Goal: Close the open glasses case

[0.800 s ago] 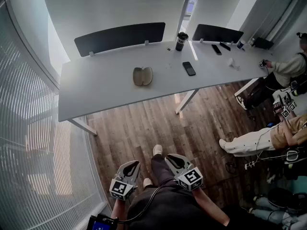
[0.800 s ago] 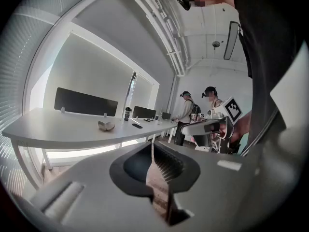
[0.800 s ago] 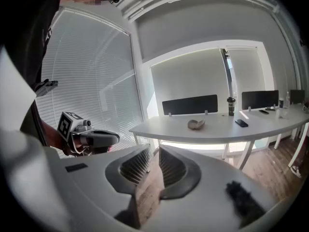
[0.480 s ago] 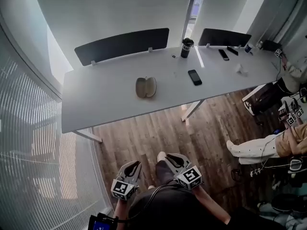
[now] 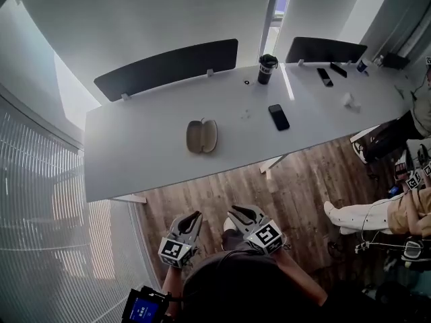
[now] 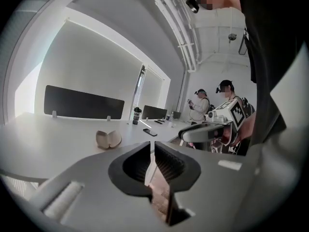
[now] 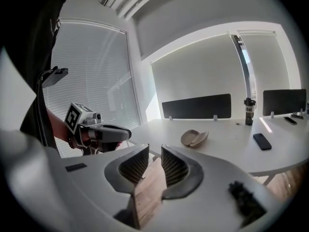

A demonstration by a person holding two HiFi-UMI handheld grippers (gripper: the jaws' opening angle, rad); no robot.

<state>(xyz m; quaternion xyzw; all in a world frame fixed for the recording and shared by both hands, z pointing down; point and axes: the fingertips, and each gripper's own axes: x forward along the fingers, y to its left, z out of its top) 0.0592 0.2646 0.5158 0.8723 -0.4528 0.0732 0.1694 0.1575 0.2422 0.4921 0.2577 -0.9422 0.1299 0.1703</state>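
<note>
The white table [image 5: 135,147] bears an open glasses case [image 5: 201,135], phone [image 5: 278,117] and black cup [image 5: 267,69].

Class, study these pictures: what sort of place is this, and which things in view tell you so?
Probably an office or meeting room: a long white table with dark desk dividers along its far edge, slatted window blinds on one side, and a phone on it.

Glasses case [image 5: 201,136]: beige clamshell with two rounded oval halves. Open, the halves spread side by side and joined along the middle hinge, hollow sides up. From the gripper views, halves seen rising from the hinge in a shallow V. Resting on white table [image 5: 148,147], about midway between front and back edges, left of centre along its length. Interior contents not discernible.
</note>
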